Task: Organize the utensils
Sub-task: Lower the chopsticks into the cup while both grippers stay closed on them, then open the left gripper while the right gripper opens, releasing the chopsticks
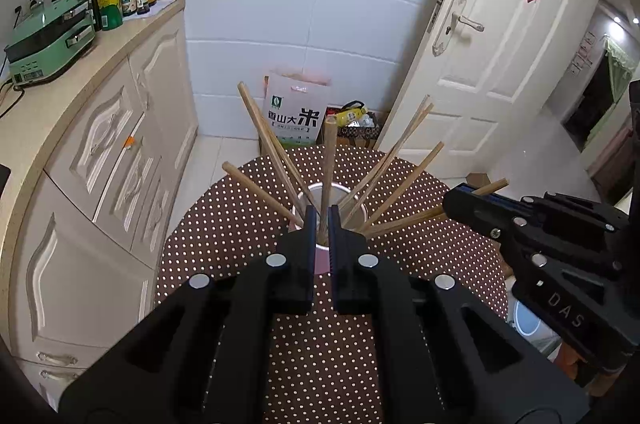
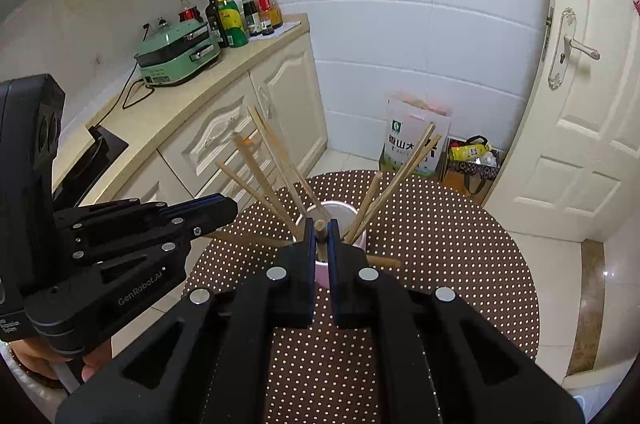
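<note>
Your left gripper (image 1: 323,214) has its fingers pressed against an upright chopstick (image 1: 329,160) that rises from the pink cup (image 1: 322,256). Your right gripper (image 2: 321,228) is clamped on a second chopstick (image 2: 319,226), seen almost end-on, so its length is hard to judge. In the left view the right gripper (image 1: 466,196) comes in from the right with a stick tip poking out past its fingers.

The cup stands near the middle of the round dotted table (image 1: 224,232), well in from every edge. The other chopsticks (image 1: 256,128) fan outward from the cup on both sides, leaning left and right, so open room is mainly straight up between the two fans. One stick (image 2: 384,261) lies low to the right of the cup; whether it rests on the table or on the cup rim you cannot tell.

The table's near edge is hidden under your grippers. To the left the cabinet (image 1: 104,152) stands close to the table; behind it lie a rice bag (image 1: 294,112) and the open door (image 1: 492,44). The cup's base is covered by the gripper fingers in both views.
</note>
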{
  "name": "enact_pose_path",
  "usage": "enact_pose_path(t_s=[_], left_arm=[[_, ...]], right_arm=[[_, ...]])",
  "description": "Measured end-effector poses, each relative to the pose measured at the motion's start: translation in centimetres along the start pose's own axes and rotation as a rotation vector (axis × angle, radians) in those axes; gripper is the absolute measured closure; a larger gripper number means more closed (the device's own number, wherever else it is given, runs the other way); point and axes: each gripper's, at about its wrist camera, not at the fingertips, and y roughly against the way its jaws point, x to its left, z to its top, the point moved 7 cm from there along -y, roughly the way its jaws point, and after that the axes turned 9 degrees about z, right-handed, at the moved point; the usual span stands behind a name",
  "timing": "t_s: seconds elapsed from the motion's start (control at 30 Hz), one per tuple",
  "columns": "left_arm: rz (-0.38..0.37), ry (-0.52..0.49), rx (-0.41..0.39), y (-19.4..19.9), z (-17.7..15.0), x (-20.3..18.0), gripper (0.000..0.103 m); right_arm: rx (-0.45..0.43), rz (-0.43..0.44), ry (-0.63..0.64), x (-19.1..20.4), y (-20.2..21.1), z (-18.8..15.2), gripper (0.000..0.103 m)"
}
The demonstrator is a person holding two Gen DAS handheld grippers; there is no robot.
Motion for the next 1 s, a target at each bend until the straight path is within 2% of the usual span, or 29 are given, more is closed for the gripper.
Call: enact_pose_path(t_s=[0.43, 0.5, 0.57, 0.77, 0.87, 0.9, 0.93, 1.0], left_arm=[[0.009, 0.022, 0.033, -0.2, -0.6, 0.2, 0.095], [0.014, 0.026, 0.032, 0.0, -0.7, 0.3, 0.084], [0.021, 0.038, 0.012, 0.5, -0.6, 0.6, 0.046], [0.042, 0.04, -0.037, 2.1, -0.2, 1.0, 0.045], [0.051, 0.039, -0.06, 3.1, 0.1, 1.2, 0.045], [0.057, 0.036, -0.065, 3.4, 0.2, 1.2, 0.045], [0.063, 0.033, -0.074, 3.8, 0.3, 1.2, 0.044], [0.074, 0.032, -0.091, 4.6, 0.3, 1.3, 0.039]], right_arm=[[0.038, -0.004, -0.019, -0.3, -1.9, -1.2, 0.098], [0.039, -0.005, -0.023, -0.2, -1.9, -1.1, 0.098], [0.037, 0.004, -0.036, -0.2, -1.7, -1.0, 0.097], [0.009, 0.017, -0.053, 0.3, -0.5, -0.8, 0.096], [-0.02, 0.014, -0.058, 0.7, 0.4, -0.6, 0.088], [-0.027, 0.013, -0.059, 0.7, 0.7, -0.6, 0.082], [-0.038, 0.01, -0.062, 0.8, 1.1, -0.5, 0.076], [-0.061, 0.009, -0.066, 1.1, 1.9, -0.4, 0.072]])
